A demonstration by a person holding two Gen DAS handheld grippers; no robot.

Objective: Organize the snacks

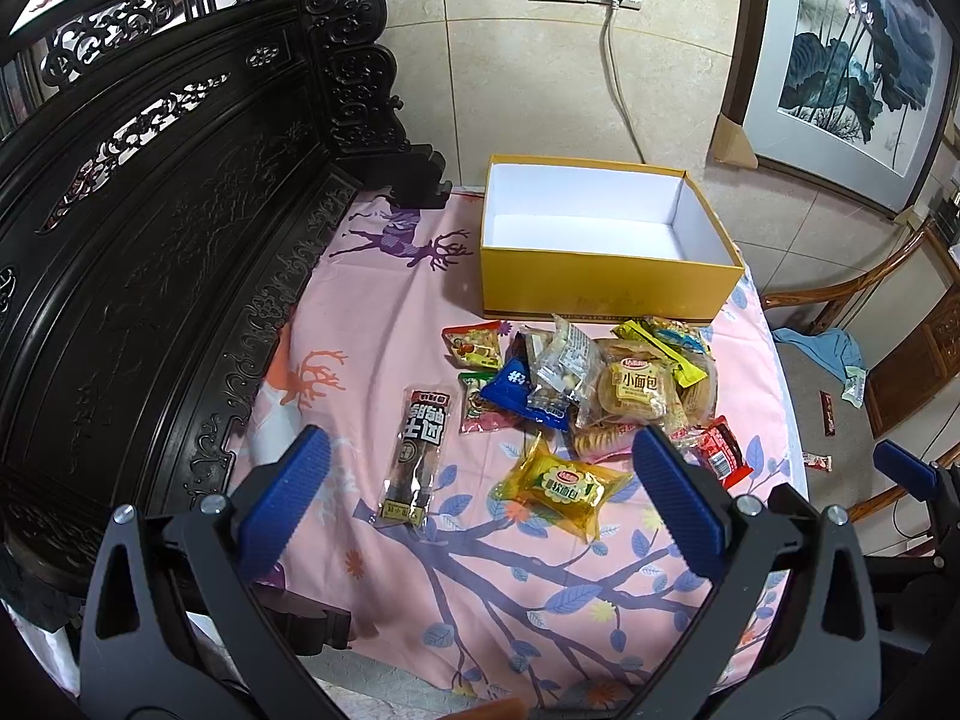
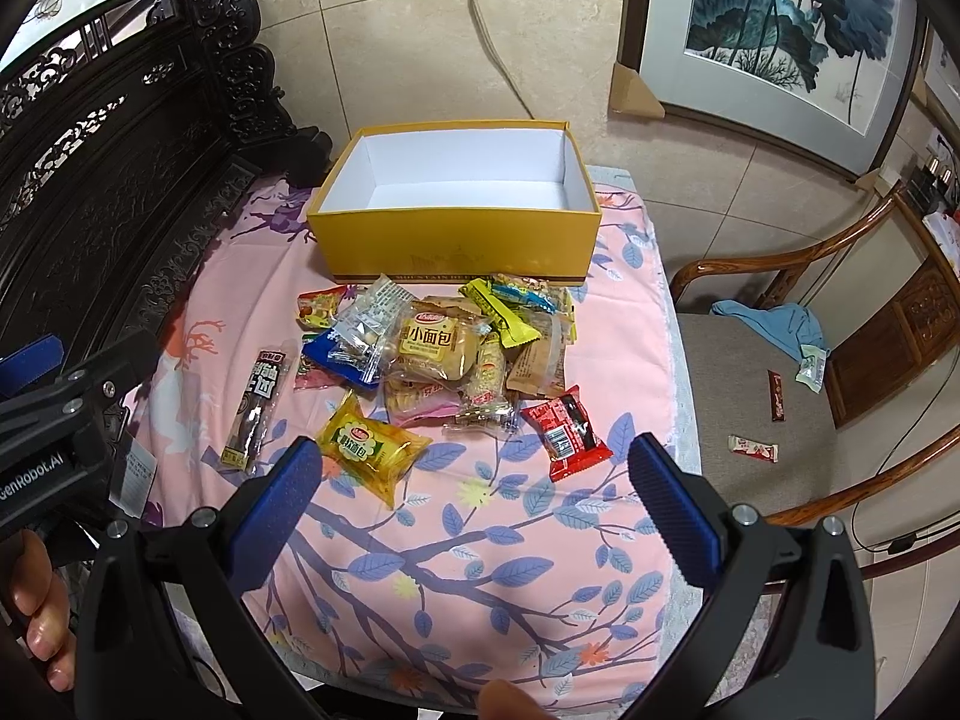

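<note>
Snacks (image 2: 444, 354) lie heaped mid-table just before the empty yellow box (image 2: 456, 240) at the far edge; nothing is packed yet. Left gripper (image 1: 480, 480) and right gripper (image 2: 474, 480) both hover wide open, holding nothing.

1. Table, covered by a pink cloth (image 2: 372, 546) printed with blue-leafed branches and deer.
2. Yellow box (image 2: 456, 243), open top, white inside, standing at the far side of the cloth.
3. Heap of wrapped snacks (image 2: 444, 348) just in front of the box; a small-bread packet (image 1: 636, 387) lies on top.
4. Long dark stick packet (image 1: 414, 456), lying alone left of the heap.
5. Yellow soft-bread packet (image 2: 372, 447), near side of the heap, apart from it.
6. Red packet (image 2: 567, 432), near right of the heap.
</note>
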